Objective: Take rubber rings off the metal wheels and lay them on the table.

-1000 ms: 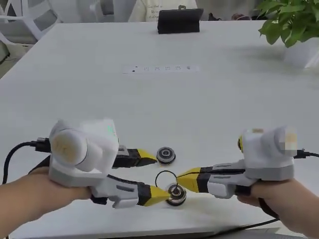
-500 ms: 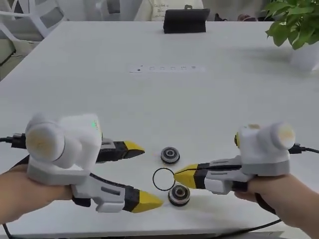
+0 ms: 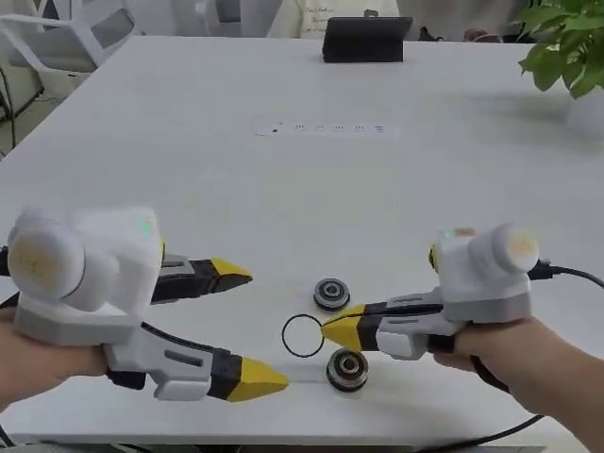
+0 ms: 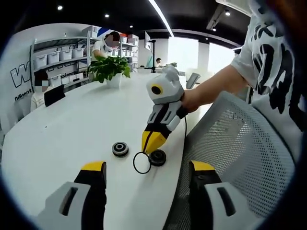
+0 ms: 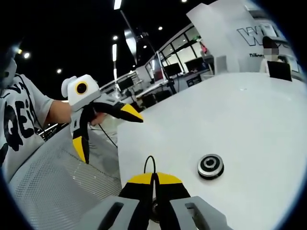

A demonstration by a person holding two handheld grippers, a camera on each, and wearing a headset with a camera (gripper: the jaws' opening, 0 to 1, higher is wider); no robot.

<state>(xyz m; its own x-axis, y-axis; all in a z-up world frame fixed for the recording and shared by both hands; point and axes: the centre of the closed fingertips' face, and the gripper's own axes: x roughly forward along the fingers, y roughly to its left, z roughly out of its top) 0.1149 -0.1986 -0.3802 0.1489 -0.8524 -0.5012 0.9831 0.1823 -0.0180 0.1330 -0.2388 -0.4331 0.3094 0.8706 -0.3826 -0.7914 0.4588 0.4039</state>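
Progress check, nearest stuff first. The left claw [image 3: 250, 327] is closest to the person, on the left, spread wide with nothing in it. Just right of its lower tip sits the near wheel [image 3: 347, 368]. It looks bare and silvery to me, so I'd call that one done.

A touch farther is the rubber ring [image 3: 283, 336], a thin black loop pinched at its right edge by the right claw [image 3: 328, 328], which is clamped tight on it (in the right gripper view the loop pokes up from between the closed tips). The ring is low over the surface [image 3: 425, 189], between the two wheels, but I can't tell whether it's lying flat or hanging just above. So my read: ring one is off its wheel but not let go of yet.

Beyond it, the far wheel [image 3: 331, 293] has a dark band round the outside. I take that to be its ring still on, so that one's left to do.

Containers: no tray or bin for the rings around the wheels. Farther off there's a socket strip [image 3: 326, 129] set in the surface and a dark object [image 3: 366, 42] at the far edge. Far right is a white pot [image 4: 113, 80] with a leafy plant [image 3: 566, 42] in it. The left gripper view also has shelves of white bins [image 4: 57, 53], contents too small to tell.
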